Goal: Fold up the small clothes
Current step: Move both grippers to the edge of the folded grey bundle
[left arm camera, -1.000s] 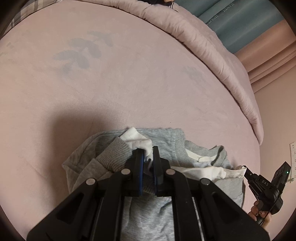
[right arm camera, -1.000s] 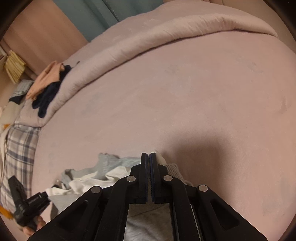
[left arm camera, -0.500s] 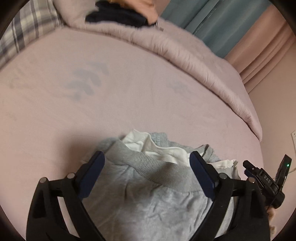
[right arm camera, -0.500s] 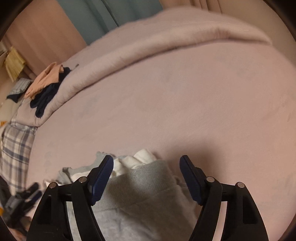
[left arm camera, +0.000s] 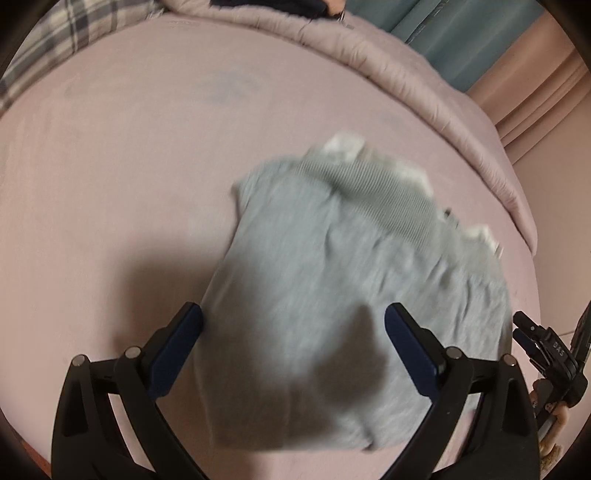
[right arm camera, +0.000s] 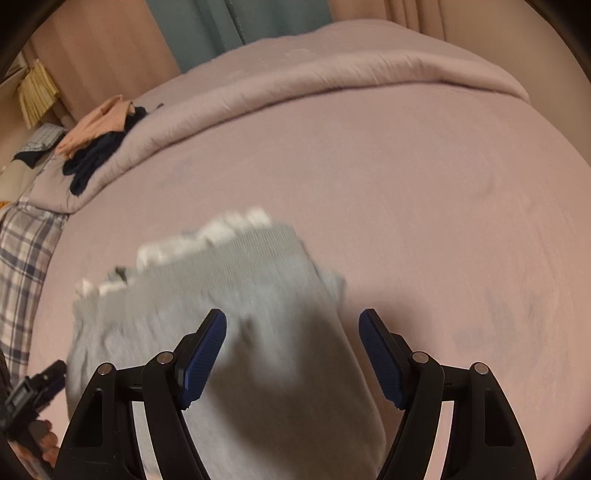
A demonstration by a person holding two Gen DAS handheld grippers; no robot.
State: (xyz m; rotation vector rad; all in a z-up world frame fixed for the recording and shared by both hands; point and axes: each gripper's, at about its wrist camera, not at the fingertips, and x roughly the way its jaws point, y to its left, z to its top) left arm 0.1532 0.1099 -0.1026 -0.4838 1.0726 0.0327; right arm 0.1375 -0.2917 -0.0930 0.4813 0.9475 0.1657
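Both let go since a second ago: left gripper (left arm camera: 293, 347) and right gripper (right arm camera: 292, 356) spread wide above folded grey sweatshirt (left arm camera: 354, 280), fold apparently done.

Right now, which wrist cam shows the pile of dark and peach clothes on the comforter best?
Right wrist: the pile of dark and peach clothes sits whole on the comforter at far left. Left wrist catches only a dark sliver at its top edge.
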